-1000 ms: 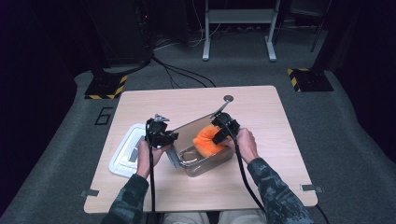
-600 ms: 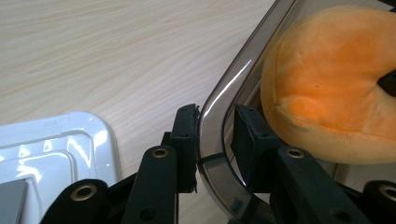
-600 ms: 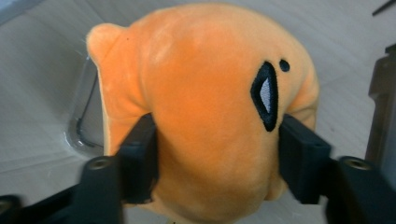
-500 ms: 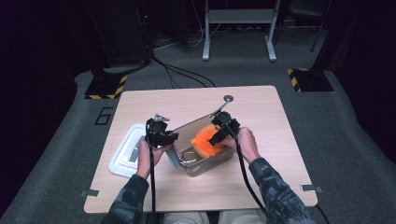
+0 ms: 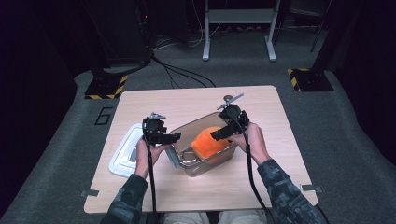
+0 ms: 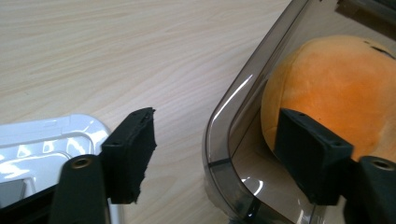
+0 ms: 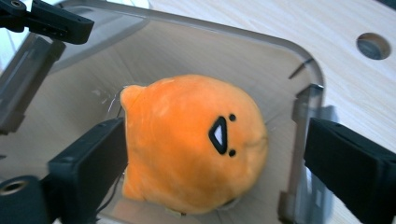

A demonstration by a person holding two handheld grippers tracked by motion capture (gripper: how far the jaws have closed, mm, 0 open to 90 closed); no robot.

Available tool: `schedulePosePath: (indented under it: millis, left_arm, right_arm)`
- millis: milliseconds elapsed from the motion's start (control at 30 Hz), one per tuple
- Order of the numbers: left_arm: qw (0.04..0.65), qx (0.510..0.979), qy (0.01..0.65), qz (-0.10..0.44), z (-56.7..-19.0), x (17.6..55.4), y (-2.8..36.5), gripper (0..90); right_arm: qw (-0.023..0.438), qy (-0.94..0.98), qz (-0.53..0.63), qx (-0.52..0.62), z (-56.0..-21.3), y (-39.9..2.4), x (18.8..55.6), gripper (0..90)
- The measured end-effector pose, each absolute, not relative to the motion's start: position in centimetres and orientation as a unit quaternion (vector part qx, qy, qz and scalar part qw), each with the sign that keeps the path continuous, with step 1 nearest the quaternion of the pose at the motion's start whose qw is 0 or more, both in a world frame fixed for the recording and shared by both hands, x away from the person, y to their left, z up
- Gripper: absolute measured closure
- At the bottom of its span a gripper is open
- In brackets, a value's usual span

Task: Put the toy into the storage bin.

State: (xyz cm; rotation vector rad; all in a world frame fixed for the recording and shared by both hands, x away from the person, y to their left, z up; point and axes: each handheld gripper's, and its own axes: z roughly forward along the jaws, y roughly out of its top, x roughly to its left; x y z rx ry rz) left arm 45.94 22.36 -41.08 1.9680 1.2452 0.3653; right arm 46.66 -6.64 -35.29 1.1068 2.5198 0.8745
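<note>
An orange plush toy (image 5: 208, 143) with a small stitched face (image 7: 219, 135) lies inside a clear plastic bin (image 5: 183, 127) in the middle of the table. My right gripper (image 5: 219, 135) hovers just above it. Its jaws have just been opening and now stand wide on either side of the plush (image 7: 187, 140) without pinching it. My left gripper (image 5: 173, 137) is at the bin's left end. Its jaws have also just been opening and straddle the bin wall (image 6: 233, 102), one outside and one inside by the plush (image 6: 336, 79), pressing on nothing.
A white lid (image 5: 122, 154) lies flat on the table left of the bin, under my left hand. A small round hole (image 5: 228, 98) is set in the wooden table top (image 5: 187, 100) behind the bin. Dark floor, cables and stands lie beyond the far edge.
My right gripper has lifted a little off the plush and its jaws have spread apart. The plush stays in the bin. My left hand has kept its place at the bin's end.
</note>
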Motion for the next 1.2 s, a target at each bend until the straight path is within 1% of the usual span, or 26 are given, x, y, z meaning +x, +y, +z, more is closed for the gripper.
schedulePosePath:
  millis: [67, 100, 167, 367, 600, 633, 667, 800, 867, 933, 967, 1000, 1100, 1133, 1167, 1200]
  left_arm:
    - [0.386, 0.769, 0.488, 0.143, -40.9, 45.9, 22.6, 21.7]
    - [0.387, 0.768, 0.490, 0.142, -40.8, 45.9, 22.8, 18.0]
    - [0.390, 0.765, 0.492, 0.143, -40.6, 45.8, 23.1, 16.3]
    - [0.392, 0.758, 0.499, 0.148, -40.2, 45.7, 23.9, 8.6]
    - [0.388, 0.760, 0.498, 0.157, -39.9, 45.5, 25.1, 3.5]
    - [0.388, 0.758, 0.500, 0.159, -39.9, 45.4, 25.3, 3.0]
    - [0.389, 0.755, 0.502, 0.159, -39.9, 45.4, 25.5, 3.0]
    - [0.390, 0.753, 0.505, 0.161, -39.8, 45.2, 26.3, 2.0]
    - [0.392, 0.752, 0.504, 0.164, -40.0, 45.1, 26.8, 1.4]
    - [0.389, 0.751, 0.508, 0.163, -40.0, 45.0, 27.2, 1.0]
    - [0.391, 0.748, 0.509, 0.166, -40.1, 44.9, 27.4, 0.6]
    - [0.392, 0.747, 0.511, 0.165, -40.2, 44.8, 27.7, 0.6]
    - [0.388, 0.746, 0.516, 0.165, -40.5, 44.6, 28.5, 0.0]
    - [0.392, 0.742, 0.517, 0.167, -40.7, 44.5, 28.7, 0.0]
    - [0.388, 0.743, 0.519, 0.167, -40.8, 44.4, 29.0, 0.0]
    - [0.389, 0.741, 0.521, 0.167, -40.9, 44.4, 29.2, 0.0]
  right_arm:
    - [0.131, 0.862, 0.308, 0.380, -34.9, -7.5, 46.2, 1.8]
    - [0.139, 0.856, 0.318, 0.382, -34.7, -8.4, 45.7, 0.0]
    - [0.141, 0.855, 0.321, 0.383, -34.5, -8.9, 45.5, 0.0]
    - [0.173, 0.836, 0.335, 0.400, -34.4, -12.0, 44.1, 0.0]
    - [0.201, 0.812, 0.346, 0.424, -35.1, -15.8, 42.3, 0.0]
    - [0.206, 0.804, 0.345, 0.439, -35.9, -17.0, 41.6, 0.0]
    - [0.206, 0.804, 0.345, 0.439, -35.9, -17.0, 41.6, 0.0]
    - [0.219, 0.791, 0.343, 0.457, -37.9, -19.0, 40.7, 0.0]
    - [0.236, 0.777, 0.339, 0.475, -39.3, -20.1, 40.1, 0.0]
    - [0.242, 0.767, 0.338, 0.489, -40.8, -21.1, 39.8, 0.0]
    - [0.241, 0.761, 0.328, 0.506, -42.5, -22.1, 39.6, 0.0]
    - [0.241, 0.761, 0.328, 0.506, -42.5, -22.1, 39.6, 0.0]
    - [0.234, 0.754, 0.318, 0.525, -45.1, -23.3, 39.4, 0.0]
    - [0.230, 0.752, 0.310, 0.535, -46.8, -24.0, 39.3, 0.0]
    - [0.230, 0.752, 0.310, 0.535, -46.8, -24.0, 39.3, 0.0]
    - [0.216, 0.748, 0.298, 0.552, -48.3, -24.4, 39.3, 0.0]
